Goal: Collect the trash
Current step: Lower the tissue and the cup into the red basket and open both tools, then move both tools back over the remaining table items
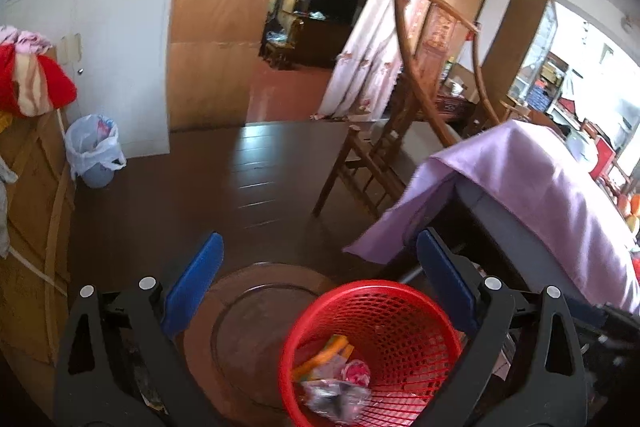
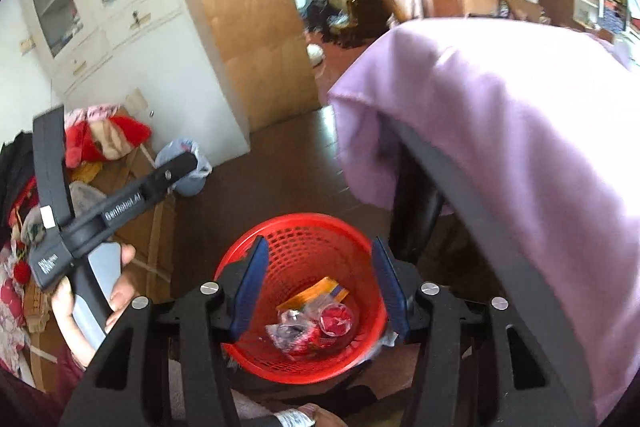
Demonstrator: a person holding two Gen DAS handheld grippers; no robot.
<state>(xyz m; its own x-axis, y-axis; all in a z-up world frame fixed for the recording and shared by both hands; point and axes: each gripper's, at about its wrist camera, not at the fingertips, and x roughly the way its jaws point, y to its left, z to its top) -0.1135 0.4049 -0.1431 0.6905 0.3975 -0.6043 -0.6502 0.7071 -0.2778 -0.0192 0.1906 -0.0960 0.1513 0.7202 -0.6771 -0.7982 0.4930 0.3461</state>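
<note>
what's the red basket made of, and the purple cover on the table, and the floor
Red mesh wastebasket: looks like moulded plastic, glossy, with a regular perforated grid. Purple draped cover: seems woven cloth, matte, hanging in soft folds. Dark brown floor: probably wood or laminate planks, since it has seams and a sheen.

Right gripper (image 2: 318, 285) above red mesh basket (image 2: 360, 255), blue fingers (image 2: 250, 291) spread wide, nothing between them. Basket on dark floor (image 2: 280, 179), beside edge of table draped in purple cloth (image 2: 500, 147). In basket bottom: orange wrapper (image 2: 316, 293), crumpled clear plastic (image 2: 290, 325), red wrapper (image 2: 336, 319). Left gripper (image 2: 68, 223) at frame left, held in bare hand (image 2: 116, 291). Small bin with white bag liner (image 2: 192, 167) near white cabinet (image 2: 160, 39).
</note>
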